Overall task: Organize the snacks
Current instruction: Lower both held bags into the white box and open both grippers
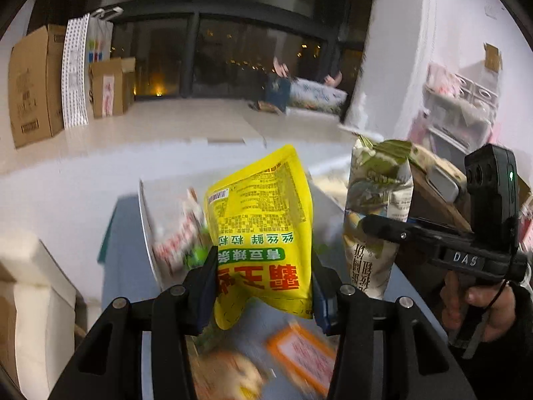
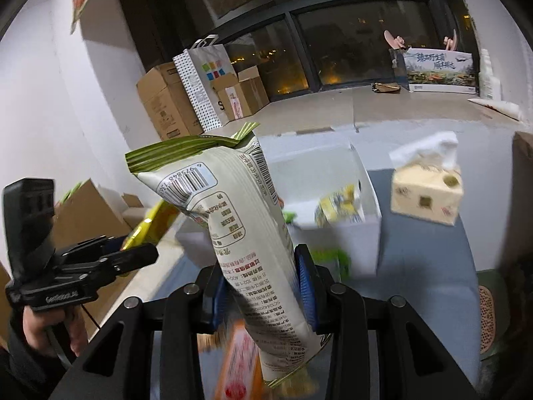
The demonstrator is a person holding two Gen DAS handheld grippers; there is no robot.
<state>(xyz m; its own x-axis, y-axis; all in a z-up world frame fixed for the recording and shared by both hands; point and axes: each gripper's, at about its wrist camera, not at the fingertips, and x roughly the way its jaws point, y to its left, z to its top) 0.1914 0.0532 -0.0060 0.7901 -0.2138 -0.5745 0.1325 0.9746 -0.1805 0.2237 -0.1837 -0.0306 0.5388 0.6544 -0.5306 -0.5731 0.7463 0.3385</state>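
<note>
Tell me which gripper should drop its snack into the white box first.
Probably left. The left gripper holds the yellow bag with the white box right behind it in its view. The right gripper, shut on the pale bag, sits farther out to the side of the box.

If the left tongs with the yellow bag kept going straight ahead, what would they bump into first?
Probably the white box with snacks inside, just beyond the yellow bag that the left tongs hold. Blur makes the depth unclear.

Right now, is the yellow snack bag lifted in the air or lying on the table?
Lifted: the left gripper pinches the yellow bag upside down, above the table.
</note>
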